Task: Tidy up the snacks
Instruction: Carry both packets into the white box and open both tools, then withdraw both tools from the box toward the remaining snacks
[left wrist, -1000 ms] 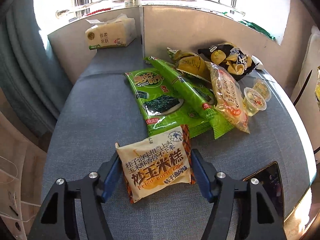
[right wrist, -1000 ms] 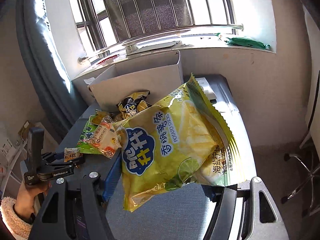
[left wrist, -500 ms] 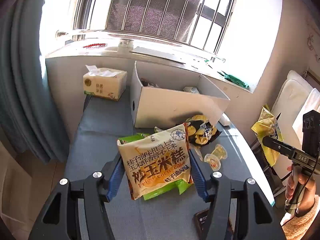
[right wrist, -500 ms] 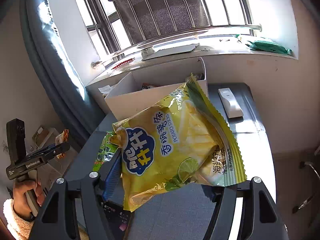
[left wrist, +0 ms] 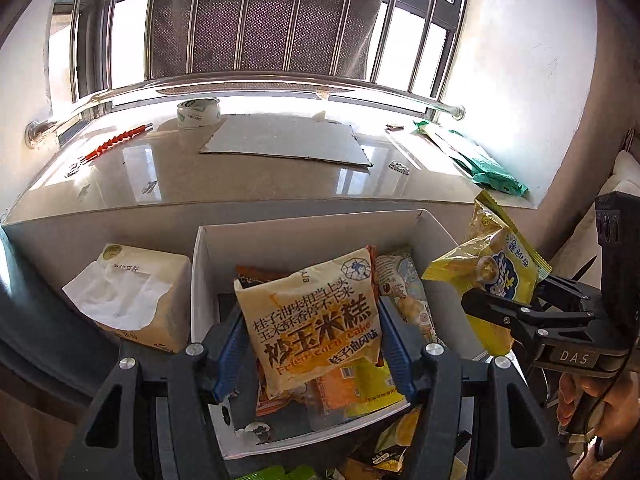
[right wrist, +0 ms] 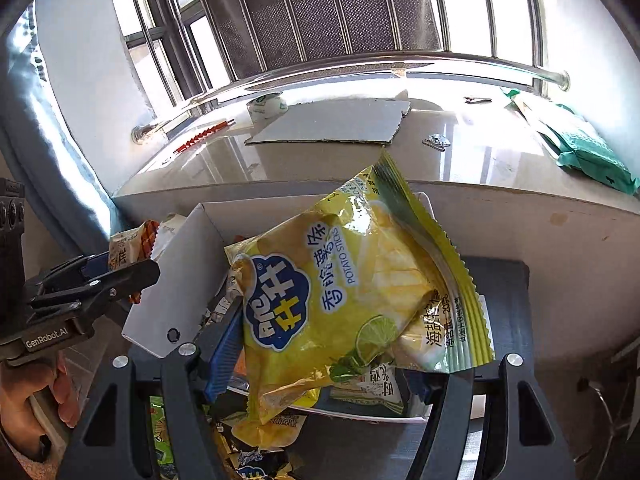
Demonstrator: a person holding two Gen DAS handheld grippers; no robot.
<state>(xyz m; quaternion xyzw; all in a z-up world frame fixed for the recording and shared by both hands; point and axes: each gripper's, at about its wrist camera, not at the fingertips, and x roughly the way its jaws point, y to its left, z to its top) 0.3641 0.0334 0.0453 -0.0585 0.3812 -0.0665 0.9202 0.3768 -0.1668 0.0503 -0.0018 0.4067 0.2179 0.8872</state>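
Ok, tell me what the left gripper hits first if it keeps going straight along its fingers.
Probably the snack packets already lying inside the white box; the left gripper, holding the corn cake packet, points down into it. Depth is unclear.

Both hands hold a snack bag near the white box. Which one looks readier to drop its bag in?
Left, probably. The left gripper holds the corn cake pack squarely over the white box; the right gripper's larger potato sticks bag overhangs the near rim.
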